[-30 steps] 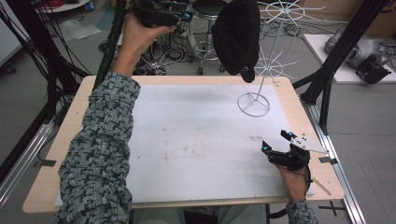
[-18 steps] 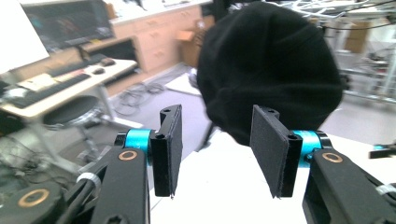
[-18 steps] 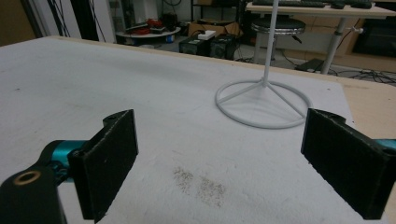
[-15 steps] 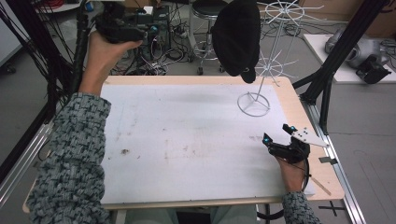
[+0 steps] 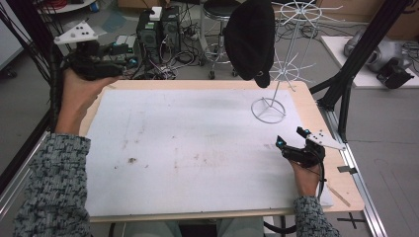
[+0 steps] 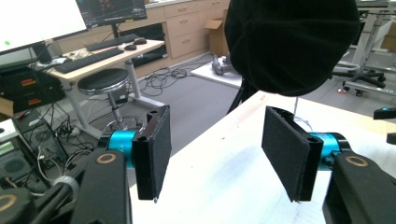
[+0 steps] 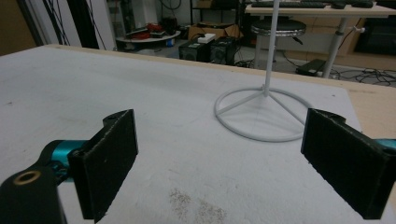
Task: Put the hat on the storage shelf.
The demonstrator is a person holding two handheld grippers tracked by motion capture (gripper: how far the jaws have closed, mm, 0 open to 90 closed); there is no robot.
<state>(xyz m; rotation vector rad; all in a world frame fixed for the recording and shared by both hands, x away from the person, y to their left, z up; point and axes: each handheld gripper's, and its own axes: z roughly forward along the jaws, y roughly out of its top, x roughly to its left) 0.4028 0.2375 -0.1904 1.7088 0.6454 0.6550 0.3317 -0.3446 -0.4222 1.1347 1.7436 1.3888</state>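
Black beanie (image 5: 249, 39) is left hung on the white wire rack (image 5: 291, 54) — left gripper (image 5: 111, 61) just spread wide, empty, pulled clear; right gripper (image 5: 291, 140) released too. Parking's next, probably.

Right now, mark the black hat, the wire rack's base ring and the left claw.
black hat (image 5: 249, 39), high view, middle of its crown
base ring (image 7: 224, 100), right gripper view, left rim
left claw (image 6: 212, 156), left gripper view, midway between the pads

The left gripper (image 5: 106, 66) is held off the table's far left corner, jaws parted with nothing between them and just widened, forearm stretched forward, while the right gripper (image 5: 291, 140) is held low at the right edge, jaws wide apart, empty.
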